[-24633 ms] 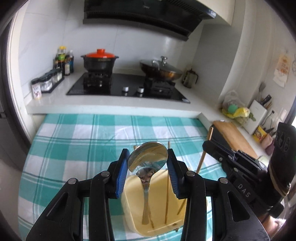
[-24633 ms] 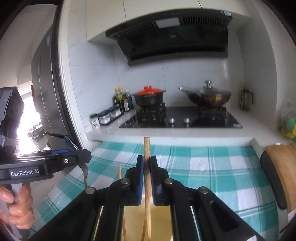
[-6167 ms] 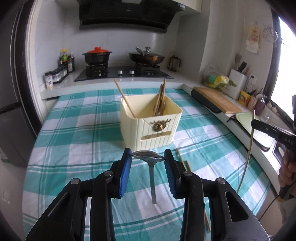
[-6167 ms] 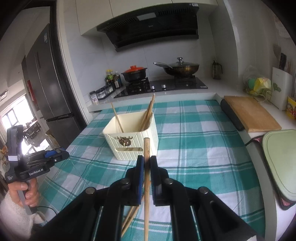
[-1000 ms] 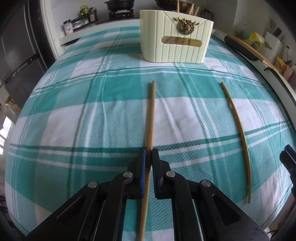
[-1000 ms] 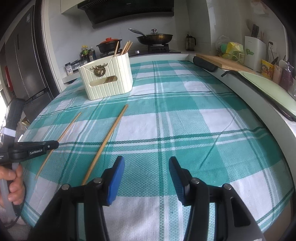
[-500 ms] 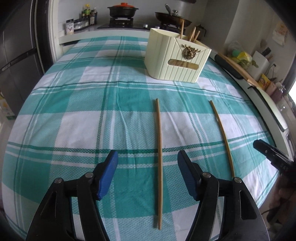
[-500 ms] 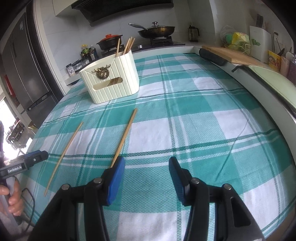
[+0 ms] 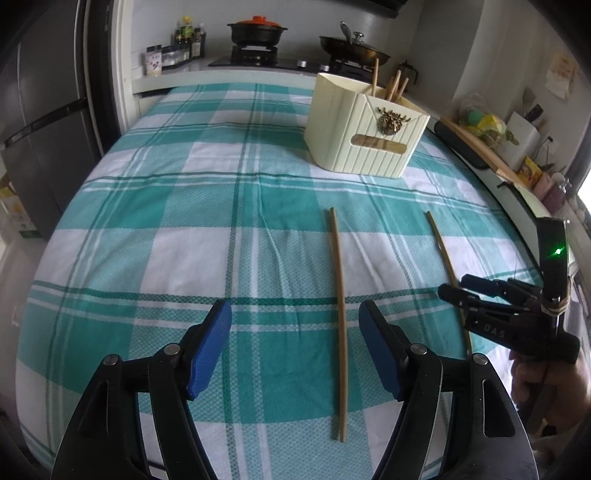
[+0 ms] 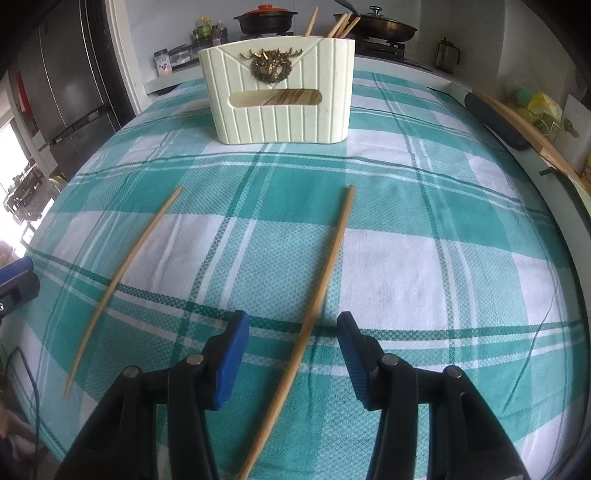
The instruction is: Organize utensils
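Right now both grippers are released and carry nothing. The left gripper (image 9: 294, 349) hovers with its blue pads spread wide above the checked cloth (image 9: 155, 206), and the left chopstick (image 9: 339, 314) lies flat on that cloth, nearer the right-hand pad than the middle of the gap. The right gripper (image 10: 292, 352) is lower and better lined up: its jaws stand apart on either side of the right chopstick (image 10: 321, 291), which runs up through the gap toward the holder (image 10: 279, 88). Nothing shows the pads touching the wood.

The two chopsticks lie well apart from each other, roughly parallel, thin ends pointing toward the holder. That layout probably suits a one-stick-per-gripper pickup, since each can be straddled without disturbing the other. In the left wrist view the right gripper (image 9: 476, 295) sits over the near part of its stick, which fits a low approach.

The holder stands upright farther up the cloth, clear of both loose sticks, with several chopsticks (image 10: 338, 24) already leaning out of its open top. So the sorting looks partly done, with these two pieces left.

Judging by the poses, the step in hand is a grasp, the right side closer to it. A thin round stick lying flat on soft fabric can roll or slip as the pads close, so the jaws would need to come down squarely and pinch at mid-height. The left gripper would likely need to shift right to centre its stick first.
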{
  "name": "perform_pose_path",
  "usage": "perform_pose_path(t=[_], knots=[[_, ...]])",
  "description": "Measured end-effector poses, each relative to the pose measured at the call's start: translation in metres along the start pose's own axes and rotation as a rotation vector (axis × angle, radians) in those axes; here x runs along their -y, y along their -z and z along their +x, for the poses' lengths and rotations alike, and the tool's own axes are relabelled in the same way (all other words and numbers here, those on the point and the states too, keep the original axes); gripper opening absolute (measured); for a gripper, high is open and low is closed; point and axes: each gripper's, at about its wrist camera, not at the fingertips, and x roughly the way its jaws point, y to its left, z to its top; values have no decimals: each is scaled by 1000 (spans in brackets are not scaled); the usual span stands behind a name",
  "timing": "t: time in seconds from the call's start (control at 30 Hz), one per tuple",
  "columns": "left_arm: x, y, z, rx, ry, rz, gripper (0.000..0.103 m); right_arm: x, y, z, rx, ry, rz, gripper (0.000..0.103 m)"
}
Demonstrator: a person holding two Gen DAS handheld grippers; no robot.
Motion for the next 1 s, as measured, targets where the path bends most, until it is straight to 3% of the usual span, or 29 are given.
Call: perform_pose_path(t=[0.53, 0.73, 0.83, 1.0], knots=[[-5, 3, 8, -25, -26, 12, 73, 13, 13, -10, 10, 50, -42, 51], [-15, -20, 14, -64, 56, -1, 74, 42, 2, -27, 14, -19, 19, 51], [-21, -36, 28, -125, 105, -4, 78, 58, -12, -32, 1, -69, 66, 51], [3, -55, 64, -209, 101, 95, 78, 68, -35, -11, -70, -159, 115, 51]])
